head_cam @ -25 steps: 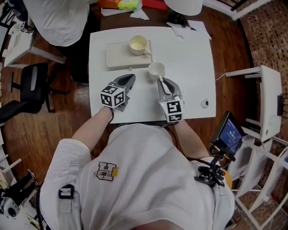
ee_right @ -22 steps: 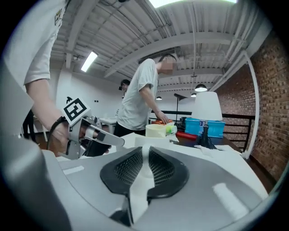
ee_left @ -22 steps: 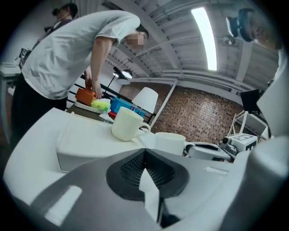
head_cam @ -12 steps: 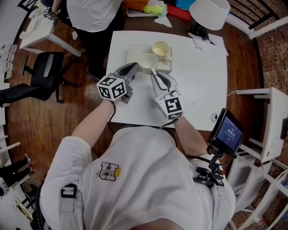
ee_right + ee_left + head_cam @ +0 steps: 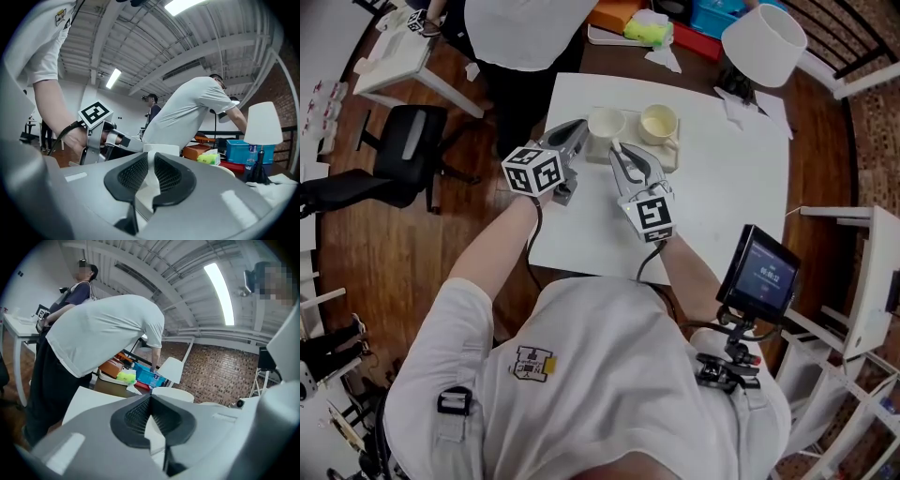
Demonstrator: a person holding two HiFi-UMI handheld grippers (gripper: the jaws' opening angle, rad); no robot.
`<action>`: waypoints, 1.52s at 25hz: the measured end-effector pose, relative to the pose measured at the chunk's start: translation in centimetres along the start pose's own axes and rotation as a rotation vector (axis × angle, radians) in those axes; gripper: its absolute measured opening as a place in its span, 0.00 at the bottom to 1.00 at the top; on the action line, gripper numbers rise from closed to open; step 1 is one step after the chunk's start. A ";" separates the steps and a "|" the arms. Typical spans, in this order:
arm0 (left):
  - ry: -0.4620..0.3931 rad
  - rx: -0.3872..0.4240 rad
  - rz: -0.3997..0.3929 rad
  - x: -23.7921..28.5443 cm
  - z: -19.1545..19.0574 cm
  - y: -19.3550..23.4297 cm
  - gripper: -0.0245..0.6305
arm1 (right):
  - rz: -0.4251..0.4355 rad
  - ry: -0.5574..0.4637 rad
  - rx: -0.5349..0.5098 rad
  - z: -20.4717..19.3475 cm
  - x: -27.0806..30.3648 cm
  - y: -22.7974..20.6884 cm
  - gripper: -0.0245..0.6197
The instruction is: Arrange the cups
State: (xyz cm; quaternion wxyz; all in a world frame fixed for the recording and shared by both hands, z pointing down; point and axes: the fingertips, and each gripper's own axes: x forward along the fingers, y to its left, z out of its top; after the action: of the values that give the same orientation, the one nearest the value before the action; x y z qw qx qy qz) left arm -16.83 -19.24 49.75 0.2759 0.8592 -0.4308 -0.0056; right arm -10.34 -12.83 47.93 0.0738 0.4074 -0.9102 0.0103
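Observation:
My right gripper (image 5: 617, 148) is shut on the handle of a white cup (image 5: 606, 122) and holds it over the left end of a beige tray (image 5: 667, 156) at the table's far side. A pale yellow cup (image 5: 659, 124) stands on that tray just to the right. In the right gripper view the white handle (image 5: 149, 180) sits pinched between the pads, with the cup (image 5: 161, 149) beyond. My left gripper (image 5: 579, 128) is shut with nothing in it, its tips close beside the white cup's left wall. In the left gripper view that cup (image 5: 174, 394) shows just past the jaws.
The white table (image 5: 727, 192) carries a lamp with a white shade (image 5: 763, 44) at its far right corner. A person in a white shirt (image 5: 525, 23) bends over beyond the table. A black chair (image 5: 411, 148) stands left, a mounted screen (image 5: 759, 275) near right, a white rack (image 5: 862, 253) far right.
Both grippers have travelled away from me and to the left across the table. The right one carried the white cup from the table's middle up to the tray, beside the yellow cup.

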 end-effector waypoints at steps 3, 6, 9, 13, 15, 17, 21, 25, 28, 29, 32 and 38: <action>0.034 -0.009 -0.001 1.5 -0.6 2.1 0.04 | -0.014 0.020 0.013 -1.4 2.0 -0.7 0.10; 0.057 -0.018 0.003 2.7 -0.9 4.2 0.04 | -0.018 0.028 0.016 -2.5 3.9 -1.2 0.10; 0.061 -0.019 0.000 3.5 -0.7 4.2 0.04 | -0.024 0.017 0.021 -2.7 4.1 -1.8 0.10; 0.068 -0.020 0.000 4.7 -0.3 4.7 0.04 | -0.031 0.002 0.043 -2.9 4.8 -2.5 0.10; 0.075 -0.023 0.001 5.5 -0.4 5.1 0.04 | -0.032 0.002 0.051 -3.3 5.3 -3.0 0.10; 0.083 -0.022 -0.001 6.2 -0.7 5.5 0.04 | -0.031 0.010 0.059 -4.0 5.7 -3.3 0.10; 0.080 -0.010 -0.017 6.8 -0.9 5.0 0.04 | -0.017 0.022 0.066 -4.7 5.7 -2.7 0.09; 0.078 0.004 -0.028 6.7 -0.9 4.8 0.04 | 0.010 0.036 0.060 -5.0 5.9 -1.5 0.09; 0.083 0.019 -0.033 6.5 -1.4 4.6 0.04 | 0.021 0.043 0.056 -5.5 5.7 -1.1 0.08; 0.084 0.021 -0.034 6.4 -1.6 4.6 0.04 | 0.024 0.046 0.050 -5.6 5.7 -1.0 0.08; 0.088 0.025 -0.038 6.2 -2.0 4.5 0.04 | 0.031 0.054 0.022 -6.0 5.6 -0.8 0.09; 0.084 0.017 -0.026 6.1 -2.7 4.7 0.04 | 0.043 0.075 -0.055 -6.6 5.6 -0.1 0.08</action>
State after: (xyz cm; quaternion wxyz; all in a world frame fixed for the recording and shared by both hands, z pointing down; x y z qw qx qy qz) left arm -15.76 -24.73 55.65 0.2863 0.8666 -0.4076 0.0308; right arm -13.11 -16.54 55.30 0.1186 0.3847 -0.9154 0.0020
